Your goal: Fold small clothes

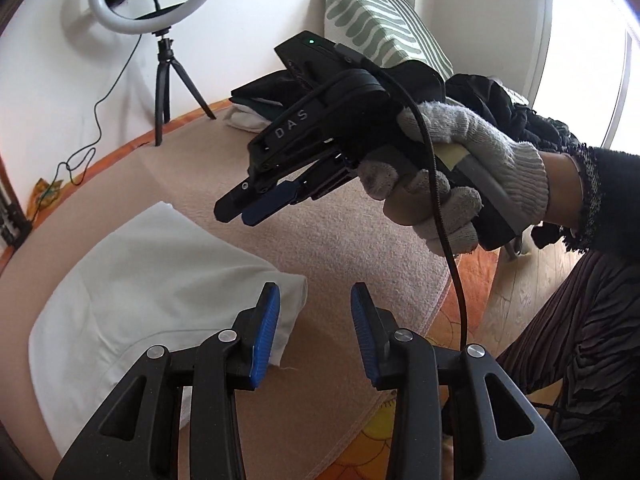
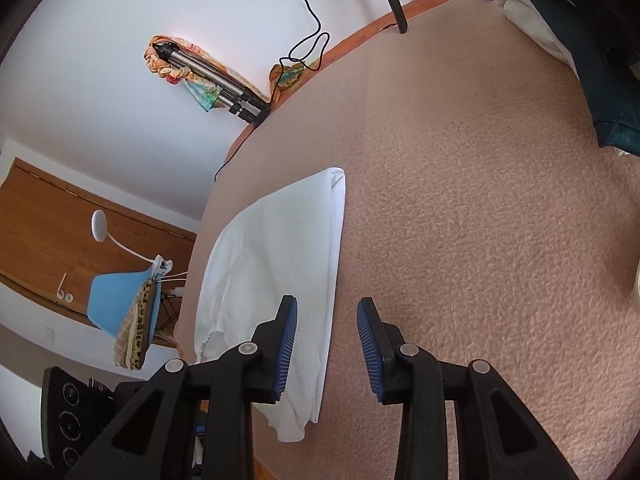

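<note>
The left gripper [image 1: 315, 330] is held open and empty above a folded white garment [image 1: 152, 280], while the right gripper [image 1: 250, 210] is gripped by a gloved hand [image 1: 460, 176].

The only readable text is the white lettering "DAS", printed in capitals on the black plastic arm of the right tongs [image 1: 240, 210], seen in the left wrist view. It sits on the upper linkage bar, just behind the blue ribbed pads and ahead of the grey knitted glove [image 1: 472, 168] gripping the handle.
</note>
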`<state>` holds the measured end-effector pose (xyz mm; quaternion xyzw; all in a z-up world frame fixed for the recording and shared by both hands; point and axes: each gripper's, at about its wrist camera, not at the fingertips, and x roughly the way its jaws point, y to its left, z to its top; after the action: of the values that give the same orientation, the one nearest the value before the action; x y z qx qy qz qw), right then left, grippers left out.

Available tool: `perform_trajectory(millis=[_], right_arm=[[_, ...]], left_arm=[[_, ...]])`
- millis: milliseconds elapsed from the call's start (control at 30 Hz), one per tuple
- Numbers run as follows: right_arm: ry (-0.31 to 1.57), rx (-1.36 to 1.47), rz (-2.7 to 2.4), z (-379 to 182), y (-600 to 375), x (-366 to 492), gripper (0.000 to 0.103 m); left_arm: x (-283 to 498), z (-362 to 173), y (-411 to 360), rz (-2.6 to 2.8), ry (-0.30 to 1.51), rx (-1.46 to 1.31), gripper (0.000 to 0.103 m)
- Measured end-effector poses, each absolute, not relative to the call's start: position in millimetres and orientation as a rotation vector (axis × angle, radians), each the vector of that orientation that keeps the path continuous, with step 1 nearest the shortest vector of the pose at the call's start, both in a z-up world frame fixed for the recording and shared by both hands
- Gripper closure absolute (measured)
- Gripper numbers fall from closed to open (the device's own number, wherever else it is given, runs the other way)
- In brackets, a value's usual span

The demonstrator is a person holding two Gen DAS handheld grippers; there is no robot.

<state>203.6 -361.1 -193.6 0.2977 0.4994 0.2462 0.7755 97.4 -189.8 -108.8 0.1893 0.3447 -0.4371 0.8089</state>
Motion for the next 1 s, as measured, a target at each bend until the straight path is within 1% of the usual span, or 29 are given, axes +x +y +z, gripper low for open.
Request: perform_trajectory(millis=[133, 233, 300, 333, 367, 400, 467, 500, 533, 567, 700, 867, 1000], right_arm=[[1.080, 0.661, 0.577, -199, -362, 215, 0.069], [1.086, 0.648, 0.604, -203, -359, 221, 0.069], [1.095, 0.637, 0.612, -206, -354, 226, 0.069], [1.100, 0.632, 0.621, -208, -351, 227, 0.070], [1.105, 0.621, 0.622, -209, -349, 229, 0.072], [1.111, 0.604, 0.615, -211, -347, 230, 0.074], [1.118, 0.592, 0.611, -213, -345, 231, 0.085], [1.112, 0.594, 0.612, -213, -344, 231, 0.088], [1.103, 0.590, 0.609, -212, -344, 232, 0.099], [1.093, 0.581, 0.605, -211, -344, 231, 0.103], [1.050, 0.549, 0.584, -200, -342, 230, 0.103], [1.032, 0.521, 0.508, -196, -346, 234, 0.103], [1.039, 0.510, 0.472, -198, -352, 234, 0.102]], left_arm=[[92, -122, -203, -0.855, 0.696, 0.523, 0.068], [95, -127, -203, -0.819, 0.684, 0.539, 0.068], [101, -128, -202, -0.803, 0.679, 0.529, 0.077], [102, -128, -202, -0.803, 0.681, 0.526, 0.089], [104, -128, -201, -0.805, 0.681, 0.523, 0.094], [102, -128, -201, -0.804, 0.673, 0.522, 0.094], [101, -127, -200, -0.816, 0.661, 0.523, 0.096], [101, -127, -200, -0.819, 0.655, 0.526, 0.096], [102, -127, -201, -0.827, 0.650, 0.528, 0.096], [100, -126, -200, -0.832, 0.644, 0.532, 0.097], [95, -122, -199, -0.858, 0.638, 0.514, 0.097], [97, -136, -198, -0.890, 0.723, 0.482, 0.097], [85, -131, -191, -0.945, 0.757, 0.432, 0.095]])
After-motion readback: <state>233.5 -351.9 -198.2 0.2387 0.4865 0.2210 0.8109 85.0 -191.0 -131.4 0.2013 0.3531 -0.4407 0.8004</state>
